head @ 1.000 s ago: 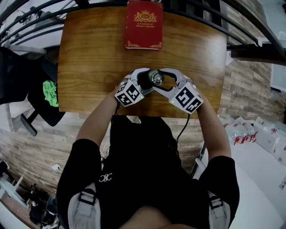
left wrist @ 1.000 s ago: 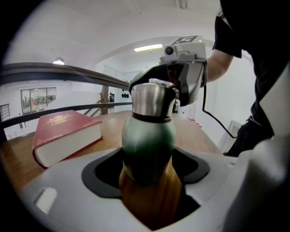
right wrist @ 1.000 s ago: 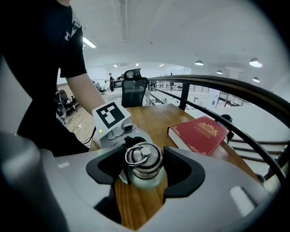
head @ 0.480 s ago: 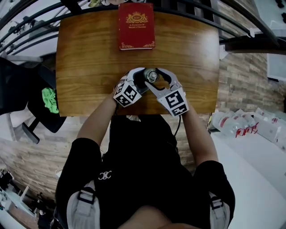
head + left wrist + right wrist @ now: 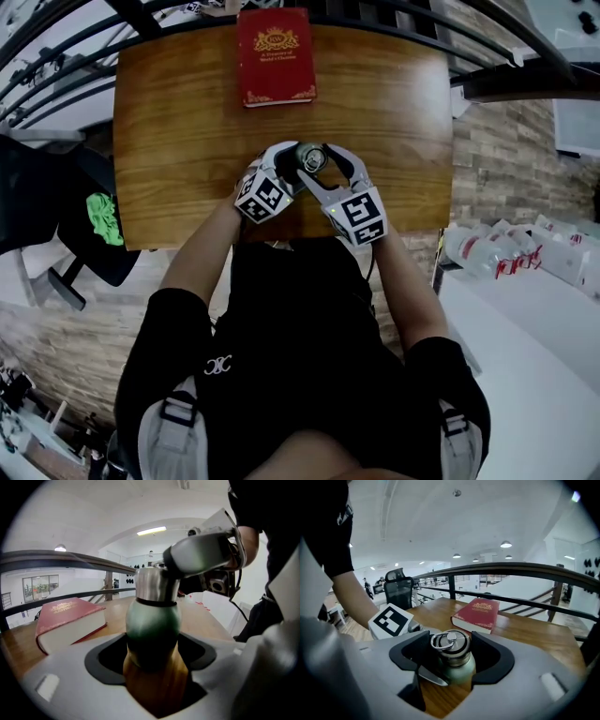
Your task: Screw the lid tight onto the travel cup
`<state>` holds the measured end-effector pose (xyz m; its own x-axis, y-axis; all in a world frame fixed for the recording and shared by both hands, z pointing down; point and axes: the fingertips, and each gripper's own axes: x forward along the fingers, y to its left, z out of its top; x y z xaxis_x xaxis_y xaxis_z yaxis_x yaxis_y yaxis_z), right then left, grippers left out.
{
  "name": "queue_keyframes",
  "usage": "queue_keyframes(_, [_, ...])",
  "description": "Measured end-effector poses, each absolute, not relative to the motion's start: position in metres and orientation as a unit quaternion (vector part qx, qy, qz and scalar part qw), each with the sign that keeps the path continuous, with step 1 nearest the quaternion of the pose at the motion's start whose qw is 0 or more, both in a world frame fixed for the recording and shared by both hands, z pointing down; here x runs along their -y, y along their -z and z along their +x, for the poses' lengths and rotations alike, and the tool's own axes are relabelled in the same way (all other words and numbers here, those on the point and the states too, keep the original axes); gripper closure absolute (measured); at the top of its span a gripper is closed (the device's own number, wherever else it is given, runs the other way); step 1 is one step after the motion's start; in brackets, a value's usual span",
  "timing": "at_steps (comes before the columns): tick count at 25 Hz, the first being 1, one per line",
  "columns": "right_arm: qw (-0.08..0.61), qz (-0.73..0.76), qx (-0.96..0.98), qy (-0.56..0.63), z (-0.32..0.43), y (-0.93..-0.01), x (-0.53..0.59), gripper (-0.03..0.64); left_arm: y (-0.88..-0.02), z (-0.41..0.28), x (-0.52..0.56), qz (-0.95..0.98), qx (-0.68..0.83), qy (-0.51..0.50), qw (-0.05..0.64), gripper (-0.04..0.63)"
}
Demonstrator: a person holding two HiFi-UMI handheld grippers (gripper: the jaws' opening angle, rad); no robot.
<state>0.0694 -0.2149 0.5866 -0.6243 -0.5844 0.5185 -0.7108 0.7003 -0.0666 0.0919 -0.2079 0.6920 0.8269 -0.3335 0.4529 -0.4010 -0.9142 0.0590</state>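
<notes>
Head view: the person leans over the table, both arms forward. The cup stands upright near the table's near edge, about midway across. The left gripper comes at it from the left and the right gripper from the right, and their tips meet around the cup. A red book lies flat at the far edge, well apart from the cup.

Left gripper view: the cup fills the middle, green body below, steel lid on top. The body sits right in the notch between the left gripper's jaws, and both dark pads press on it: this gripper is clamped on the cup low down, with the bare table showing beneath. Higher up, one grey jaw of the right gripper lies against the lid's right side. The book rests to the left on the table, apart from the cup.

Right gripper view: looking down on the lid, with its ring folded over the top. The lid sits between the right gripper's jaws, and the pads close in on it from both sides, so this gripper is clamped on the lid. The green shoulder of the cup shows just under it. The left gripper's marker cube sits just beside, at left. Beyond lie the book, then a dark railing, with a chair further left.
</notes>
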Motion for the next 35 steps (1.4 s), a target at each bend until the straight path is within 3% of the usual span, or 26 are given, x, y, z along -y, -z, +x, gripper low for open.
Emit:
queue_keyframes(12, [0.411,0.065,0.909,-0.022,0.084,-0.596,0.205,0.356,-0.693,0.092,0.209,0.953,0.181,-0.227,0.085,0.212])
queue_keyframes(19, [0.535,-0.128,0.827,0.116,0.083,-0.605,0.201,0.357,-0.693,0.094,0.21,0.953,0.181,-0.228,0.086,0.212])
queue_keyframes(35, [0.543,-0.312,0.7,0.344,0.076,-0.619,0.194,0.364,-0.694,0.094,0.211,0.953,0.191,-0.224,0.076,0.212])
